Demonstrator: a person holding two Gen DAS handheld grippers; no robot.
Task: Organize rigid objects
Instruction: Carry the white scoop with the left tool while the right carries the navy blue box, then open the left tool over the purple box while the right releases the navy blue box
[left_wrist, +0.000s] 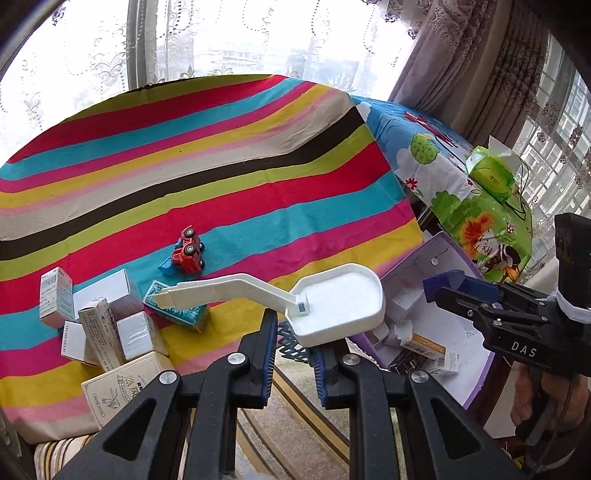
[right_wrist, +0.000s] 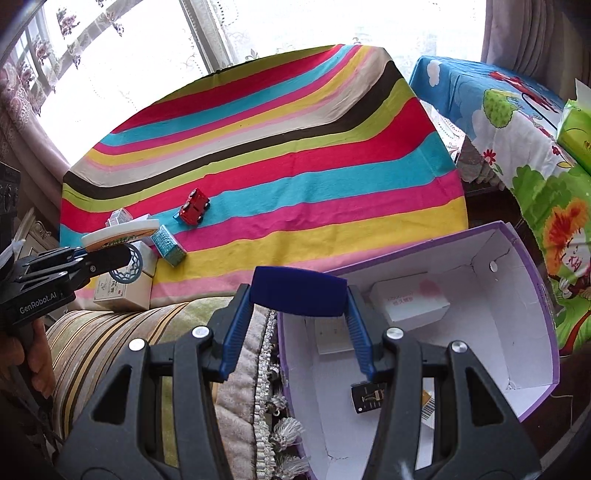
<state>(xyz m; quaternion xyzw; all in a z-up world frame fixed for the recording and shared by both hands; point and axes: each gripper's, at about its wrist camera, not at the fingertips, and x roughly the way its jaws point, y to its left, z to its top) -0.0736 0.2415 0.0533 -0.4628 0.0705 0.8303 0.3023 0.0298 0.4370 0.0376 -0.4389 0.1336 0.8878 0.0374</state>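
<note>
The right gripper (right_wrist: 299, 295), clamped on a dark blue block (right_wrist: 298, 292), hung directly over the purple-edged box (right_wrist: 517, 295), nearer it than the left gripper (left_wrist: 293, 349), which was shut on a white scoop-shaped tool (left_wrist: 340, 302).

Tissue pack (right_wrist: 576, 133) cut by right edge; small black item (right_wrist: 367, 397) in storage box (right_wrist: 532, 295) half hidden behind right gripper (right_wrist: 299, 295).

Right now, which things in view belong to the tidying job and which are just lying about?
Job: white scoop in the left gripper; dark blue block in the right gripper; purple box; red toy truck; teal box; pile of cartons.
Lying about: green tissue pack; cartoon cloth; striped cloth; curtains.
</note>
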